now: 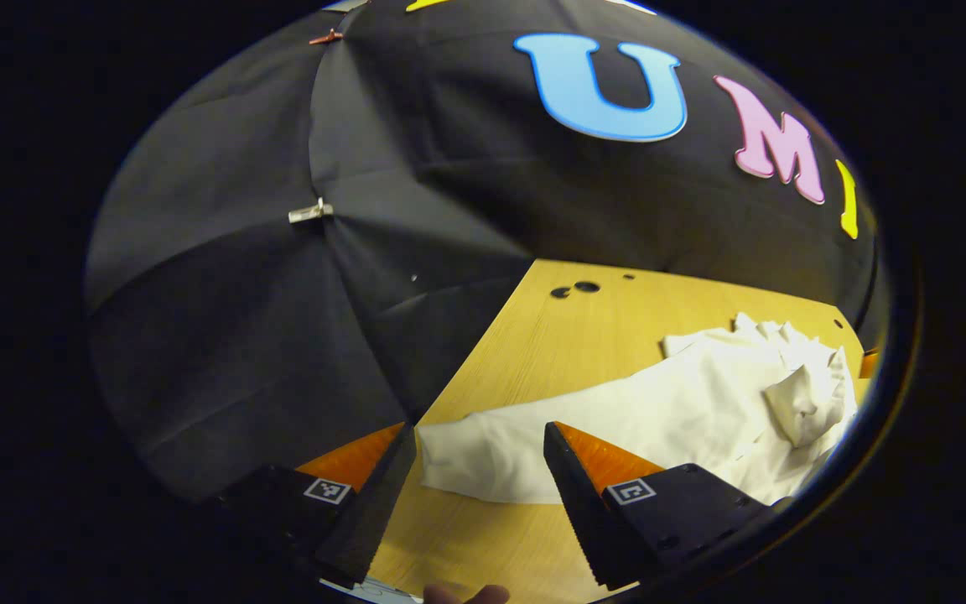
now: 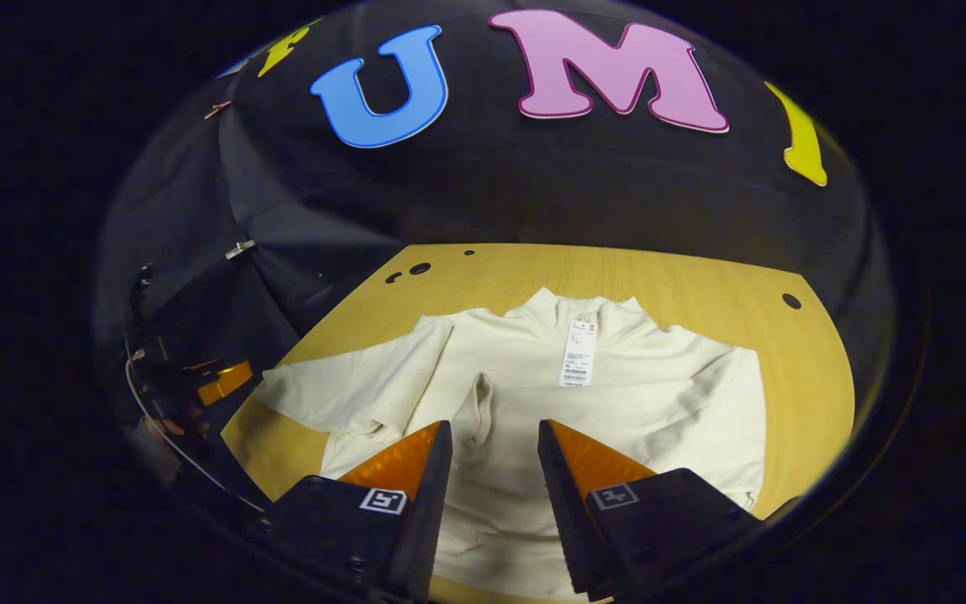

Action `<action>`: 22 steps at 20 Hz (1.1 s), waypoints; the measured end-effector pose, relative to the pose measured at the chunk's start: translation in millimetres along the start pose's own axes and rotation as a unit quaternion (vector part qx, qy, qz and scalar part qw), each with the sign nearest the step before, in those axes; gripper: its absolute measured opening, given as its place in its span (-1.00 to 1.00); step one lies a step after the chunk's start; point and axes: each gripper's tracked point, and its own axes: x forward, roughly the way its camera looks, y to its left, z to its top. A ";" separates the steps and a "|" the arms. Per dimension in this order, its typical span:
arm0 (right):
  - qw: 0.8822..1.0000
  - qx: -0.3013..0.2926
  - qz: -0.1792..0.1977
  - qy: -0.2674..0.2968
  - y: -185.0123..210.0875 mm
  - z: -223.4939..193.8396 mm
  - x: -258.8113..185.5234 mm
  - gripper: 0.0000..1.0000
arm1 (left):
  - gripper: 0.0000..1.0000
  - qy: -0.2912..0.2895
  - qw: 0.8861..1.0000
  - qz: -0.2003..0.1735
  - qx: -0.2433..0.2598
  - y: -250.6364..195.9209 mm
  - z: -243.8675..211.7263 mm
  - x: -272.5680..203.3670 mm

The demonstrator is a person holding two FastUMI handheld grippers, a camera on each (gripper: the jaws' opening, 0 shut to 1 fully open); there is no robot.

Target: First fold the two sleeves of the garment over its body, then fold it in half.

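right gripper view: the garment [image 2: 533, 394], a cream top with a high collar [image 2: 584, 315] and a hanging tag [image 2: 579, 352], lies spread on the wooden table [image 2: 802, 352], collar toward the far wall. one sleeve [image 2: 349, 386] extends outward toward the table edge on the view's left; the other sleeve [image 2: 726, 394] appears to lie along the body on the view's right, though whether it is folded over cannot be told. the right gripper [image 2: 495, 453] hovers above the lower body of the garment, fingers apart and grasping nothing.

left gripper view: the left gripper [image 1: 479, 457] is released, fingers spread wide, with the cuff end of the extended sleeve [image 1: 483, 457] lying between them on the table [image 1: 533, 335]. no finger is seen pressing the cloth.

judgement: the step in hand is the first sleeve fold. the next move calls for lowering the left gripper, closing on the cuff, then lifting and carrying it across onto the body, laying it flat without dragging the rest of the garment. the half fold is not yet begun.
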 end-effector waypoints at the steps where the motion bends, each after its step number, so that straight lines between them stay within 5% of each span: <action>1: 1.000 -0.005 0.000 0.000 -4.2 -1.1 -9.7 0.27 | 0.90 0.022 1.000 0.008 -0.004 2.8 -10.9 10.4; 12: 0.998 0.044 -0.042 -0.020 -66.1 -7.1 -112.3 0.28 | 0.91 0.113 0.993 0.043 -0.011 13.7 -52.7 64.2; 16: 0.995 0.079 -0.063 -0.019 -89.5 -14.9 -126.4 0.28 | 0.91 0.121 0.992 0.026 0.001 11.0 -54.3 69.4; 18: 0.994 0.089 -0.067 -0.019 -94.9 -16.8 -127.8 0.27 | 0.84 0.116 0.993 -0.008 -0.038 3.5 -54.8 70.1; 21: 0.994 0.086 -0.064 -0.021 -95.5 -15.8 -128.4 0.27 | 0.34 0.128 0.991 -0.021 -0.044 3.5 -57.5 67.8; 22: 0.994 0.083 -0.062 -0.021 -95.1 -16.2 -129.3 0.28 | -0.05 0.136 0.990 -0.027 -0.040 0.5 -58.2 69.6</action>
